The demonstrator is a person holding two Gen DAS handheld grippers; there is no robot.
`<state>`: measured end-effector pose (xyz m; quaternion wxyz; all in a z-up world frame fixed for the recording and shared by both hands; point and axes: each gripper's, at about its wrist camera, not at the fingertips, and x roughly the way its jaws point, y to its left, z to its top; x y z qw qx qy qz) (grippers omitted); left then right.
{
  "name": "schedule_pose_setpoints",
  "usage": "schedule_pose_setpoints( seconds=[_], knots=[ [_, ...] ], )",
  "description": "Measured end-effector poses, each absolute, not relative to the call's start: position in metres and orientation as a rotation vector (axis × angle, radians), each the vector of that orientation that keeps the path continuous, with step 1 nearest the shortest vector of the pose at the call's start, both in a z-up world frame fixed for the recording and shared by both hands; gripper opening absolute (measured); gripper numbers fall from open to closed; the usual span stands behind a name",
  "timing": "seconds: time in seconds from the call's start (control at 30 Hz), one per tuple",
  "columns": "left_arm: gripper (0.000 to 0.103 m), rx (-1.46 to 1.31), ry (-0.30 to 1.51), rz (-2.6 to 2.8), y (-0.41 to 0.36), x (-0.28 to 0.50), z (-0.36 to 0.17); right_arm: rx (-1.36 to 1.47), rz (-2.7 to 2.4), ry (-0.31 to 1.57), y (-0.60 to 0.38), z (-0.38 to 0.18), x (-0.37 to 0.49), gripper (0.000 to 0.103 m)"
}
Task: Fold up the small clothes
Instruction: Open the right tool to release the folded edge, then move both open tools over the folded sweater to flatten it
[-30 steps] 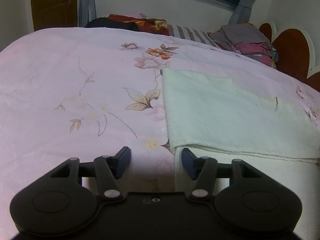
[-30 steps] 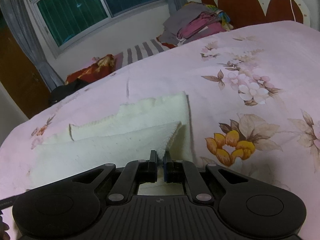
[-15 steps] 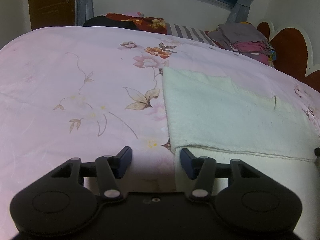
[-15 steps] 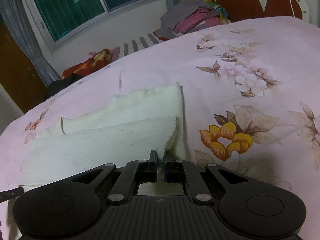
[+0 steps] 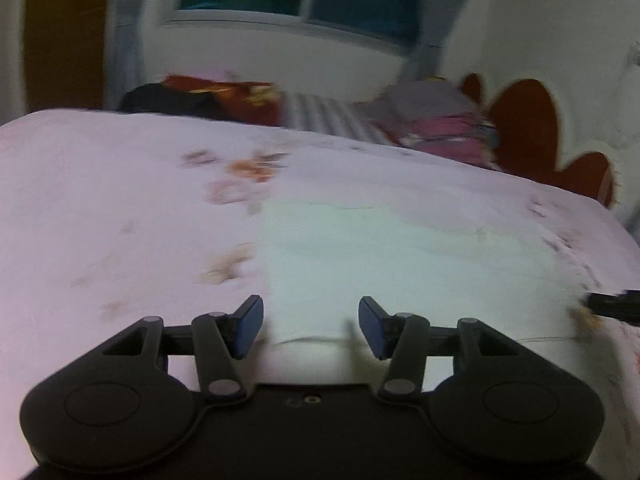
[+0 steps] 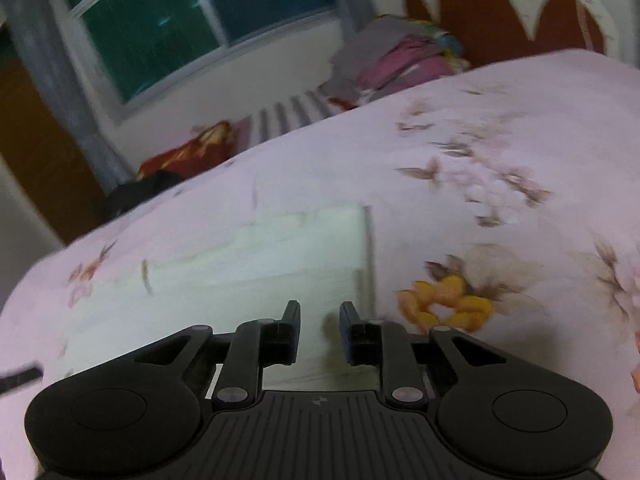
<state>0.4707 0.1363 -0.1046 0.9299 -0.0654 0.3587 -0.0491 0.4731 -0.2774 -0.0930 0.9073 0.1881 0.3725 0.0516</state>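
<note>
A cream knitted cloth (image 5: 384, 256) lies folded flat on the pink floral bedspread (image 5: 100, 208). My left gripper (image 5: 310, 326) is open and empty, just above the cloth's near left corner. In the right wrist view the same cloth (image 6: 248, 264) lies flat. My right gripper (image 6: 320, 326) is open and empty over the cloth's near right corner. The right gripper's tip shows at the right edge of the left wrist view (image 5: 616, 304). Both views are motion-blurred.
A pile of folded clothes (image 6: 400, 60) sits by the red and white headboard (image 6: 500, 12). A striped pillow (image 5: 324, 116) and a red bundle (image 5: 224, 92) lie along the bed's far edge under the window (image 6: 180, 20).
My right gripper has opened and let go of the cloth's corner, which now lies flat. Both grippers have lifted and pulled back; the left one has shifted right over the cloth.
</note>
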Motion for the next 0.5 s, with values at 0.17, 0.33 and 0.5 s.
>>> schedule_pose_setpoints(
  seconds=[0.17, 0.33, 0.5],
  knots=[
    [0.052, -0.173, 0.856, -0.151, 0.125, 0.492, -0.138, 0.255, 0.111, 0.913, -0.247, -0.117, 0.489, 0.02],
    [0.055, -0.139, 0.823, -0.171, 0.126, 0.506, -0.126, 0.259, 0.102, 0.843, -0.251, -0.104, 0.49, 0.021],
    [0.056, -0.135, 0.809, -0.16, 0.132, 0.565, -0.13, 0.243, 0.112, 0.842, -0.253, -0.113, 0.536, 0.021]
  ],
)
